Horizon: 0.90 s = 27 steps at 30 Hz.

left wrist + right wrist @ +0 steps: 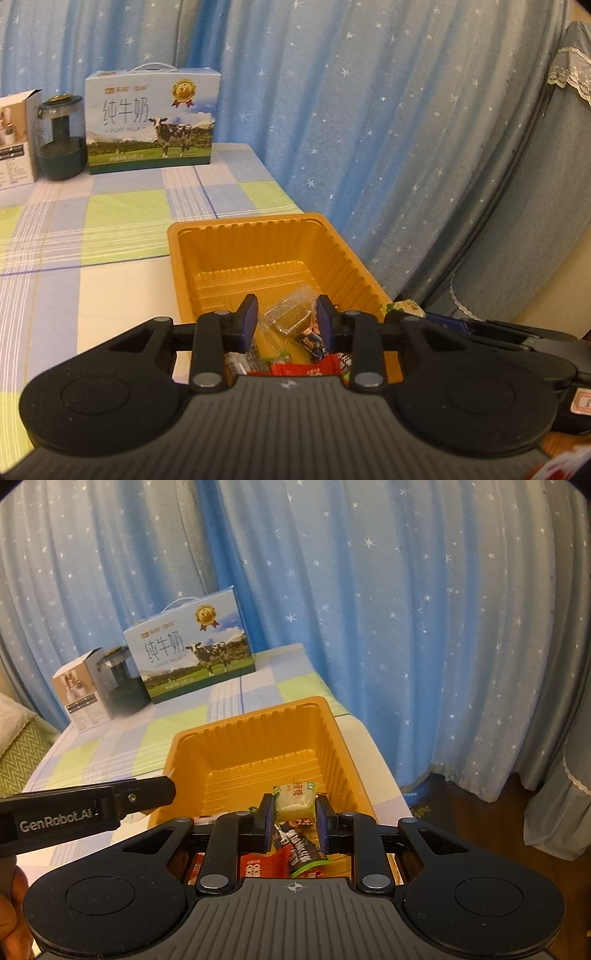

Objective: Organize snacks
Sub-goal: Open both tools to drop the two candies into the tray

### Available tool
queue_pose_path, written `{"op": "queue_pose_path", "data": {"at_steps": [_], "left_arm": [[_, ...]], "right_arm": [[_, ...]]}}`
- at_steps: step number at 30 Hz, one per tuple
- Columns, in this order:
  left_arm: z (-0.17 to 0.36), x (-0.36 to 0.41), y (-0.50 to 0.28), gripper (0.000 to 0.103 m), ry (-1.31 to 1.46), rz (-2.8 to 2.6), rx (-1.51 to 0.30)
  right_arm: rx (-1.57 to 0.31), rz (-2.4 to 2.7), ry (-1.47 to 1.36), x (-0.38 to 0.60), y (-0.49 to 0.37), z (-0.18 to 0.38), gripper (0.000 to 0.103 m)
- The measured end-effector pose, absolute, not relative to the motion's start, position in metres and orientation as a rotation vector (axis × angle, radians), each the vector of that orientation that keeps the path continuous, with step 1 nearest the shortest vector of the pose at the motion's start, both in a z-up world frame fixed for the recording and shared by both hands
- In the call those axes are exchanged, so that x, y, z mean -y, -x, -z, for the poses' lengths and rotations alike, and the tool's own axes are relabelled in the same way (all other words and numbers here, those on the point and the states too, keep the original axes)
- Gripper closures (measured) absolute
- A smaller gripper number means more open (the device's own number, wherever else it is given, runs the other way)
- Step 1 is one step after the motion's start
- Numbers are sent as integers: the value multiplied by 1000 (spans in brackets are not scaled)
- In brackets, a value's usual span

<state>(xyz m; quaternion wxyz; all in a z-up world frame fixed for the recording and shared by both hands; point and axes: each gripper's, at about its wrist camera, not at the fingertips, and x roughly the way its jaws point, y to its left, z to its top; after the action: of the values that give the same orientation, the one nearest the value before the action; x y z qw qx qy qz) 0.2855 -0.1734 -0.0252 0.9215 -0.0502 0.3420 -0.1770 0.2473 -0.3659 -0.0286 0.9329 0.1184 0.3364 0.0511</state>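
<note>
An orange plastic tray [354, 266] [332, 734] sits on the checked tablecloth and holds several wrapped snacks at its near end. My left gripper [286, 319] hovers over that near end, jaws shut on a clear-wrapped candy [288, 314]. My right gripper [294, 818] is over the same end, shut on a pale rice-cake snack in a green-and-white wrapper [295, 799]. Red [264, 864] and dark [301, 845] packets lie below it. The left gripper's body [85, 812] shows at left in the right wrist view.
A milk carton box with a cow picture [151, 122] [192, 653], a dark green jar [59, 138] and a small white box [83, 690] stand at the table's far end. Blue starred curtains hang behind and right. The table's right edge runs beside the tray.
</note>
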Motion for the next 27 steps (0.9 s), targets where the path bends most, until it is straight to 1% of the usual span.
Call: {"op": "queue_pose_path", "data": {"at_steps": [1, 2, 4, 13, 16, 26, 27], "left_arm": [[27, 175, -289, 70, 100, 366, -704], [28, 175, -291, 65, 101, 361, -710], [30, 174, -293, 62, 109, 352, -711], [34, 144, -285, 62, 133, 306, -720], [35, 132, -278, 57, 135, 285, -709], [40, 105, -260, 56, 152, 228, -703], [41, 103, -259, 56, 153, 224, -703]], "right_arm": [[-690, -104, -244, 367, -248, 30, 80], [-691, -103, -245, 367, -248, 30, 80], [-692, -102, -248, 367, -249, 32, 80], [-698, -107, -259, 365, -250, 33, 80], [-695, -118, -260, 361, -251, 32, 80], [-682, -167, -309, 348, -263, 27, 80], [-682, -185, -330, 348, -266, 28, 75]]}}
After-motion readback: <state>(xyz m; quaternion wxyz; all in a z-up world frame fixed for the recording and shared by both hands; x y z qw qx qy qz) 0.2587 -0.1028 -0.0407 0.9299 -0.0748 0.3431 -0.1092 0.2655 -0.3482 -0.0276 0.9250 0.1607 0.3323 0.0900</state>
